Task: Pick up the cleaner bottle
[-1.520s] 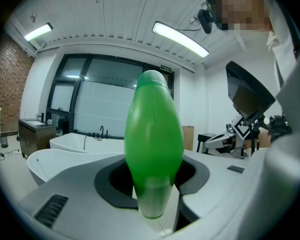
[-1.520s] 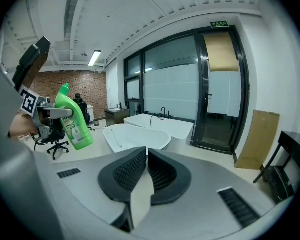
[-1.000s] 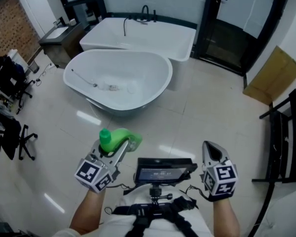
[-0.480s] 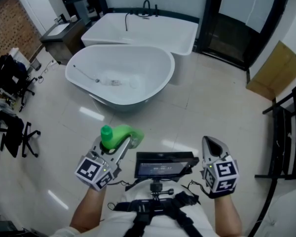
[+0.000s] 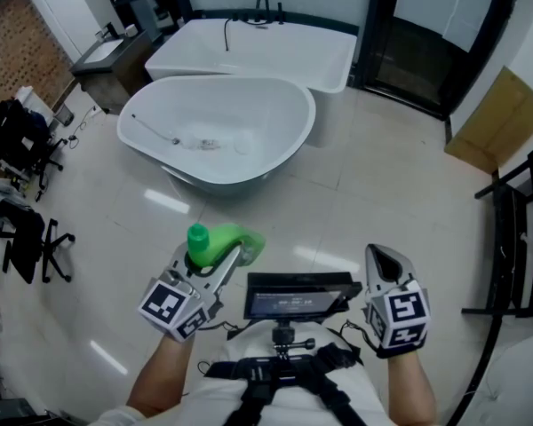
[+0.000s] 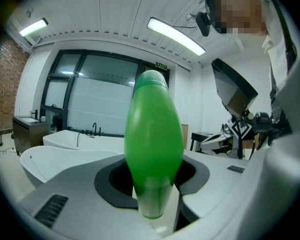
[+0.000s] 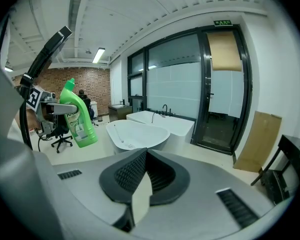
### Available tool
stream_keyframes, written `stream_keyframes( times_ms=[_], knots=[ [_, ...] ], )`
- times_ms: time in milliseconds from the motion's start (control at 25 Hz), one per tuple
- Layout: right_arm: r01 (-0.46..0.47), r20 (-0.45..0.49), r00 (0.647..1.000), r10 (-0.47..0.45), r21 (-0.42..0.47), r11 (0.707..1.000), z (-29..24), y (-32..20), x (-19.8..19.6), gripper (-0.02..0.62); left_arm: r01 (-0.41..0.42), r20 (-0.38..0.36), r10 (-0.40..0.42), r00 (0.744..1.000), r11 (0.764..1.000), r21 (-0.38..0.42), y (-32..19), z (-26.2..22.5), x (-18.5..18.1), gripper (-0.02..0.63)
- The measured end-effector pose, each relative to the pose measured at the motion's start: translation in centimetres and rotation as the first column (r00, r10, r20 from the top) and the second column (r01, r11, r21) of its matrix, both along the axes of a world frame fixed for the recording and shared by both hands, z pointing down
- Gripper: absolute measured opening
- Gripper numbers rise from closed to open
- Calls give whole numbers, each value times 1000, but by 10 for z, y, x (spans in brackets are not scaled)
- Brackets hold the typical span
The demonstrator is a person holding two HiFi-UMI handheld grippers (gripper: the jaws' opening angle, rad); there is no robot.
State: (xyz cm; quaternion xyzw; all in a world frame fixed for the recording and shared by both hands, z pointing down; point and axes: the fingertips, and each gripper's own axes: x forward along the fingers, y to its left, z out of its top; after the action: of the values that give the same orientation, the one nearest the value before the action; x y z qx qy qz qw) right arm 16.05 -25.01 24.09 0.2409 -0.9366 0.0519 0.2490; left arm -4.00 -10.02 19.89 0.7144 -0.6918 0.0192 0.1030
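Cleaner bottle (image 5: 220, 241) — green, held in the air above the floor (image 5: 355, 202) — is clamped in the left gripper (image 5: 220, 260) fingers. The right gripper (image 5: 382, 263) fingers are together and empty. The pick-up looks done.

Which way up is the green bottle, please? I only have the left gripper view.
Observer: The right gripper view shows the cleaner bottle roughly upright, with its cap on top.
Operator: Thank you. Is the right gripper carrying anything?
Observer: No. In its own view the right gripper has its jaws shut together with nothing between them.
Operator: And what lies below the bottle?
Observer: The head view shows it held over the tiled floor, with the oval bathtub further ahead and apart from it.
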Motion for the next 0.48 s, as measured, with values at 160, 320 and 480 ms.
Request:
stream_keyframes(
  times_ms=[160, 320, 480],
  knots=[
    [1, -6, 1000, -1, 9, 1000, 0, 0, 3, 0, -5, -2, 5, 1000, 1000, 7, -3, -1, 3, 166],
    [2, -10, 1000, -2, 17, 1000, 0, -1, 2, 0, -5, -6, 5, 1000, 1000, 17, -4, -1, 2, 166],
    [3, -14, 1000, -3, 14, 1000, 1, -3, 2, 0, -6, -10, 6, 1000, 1000, 21, -9, -3, 3, 166]
  ],
)
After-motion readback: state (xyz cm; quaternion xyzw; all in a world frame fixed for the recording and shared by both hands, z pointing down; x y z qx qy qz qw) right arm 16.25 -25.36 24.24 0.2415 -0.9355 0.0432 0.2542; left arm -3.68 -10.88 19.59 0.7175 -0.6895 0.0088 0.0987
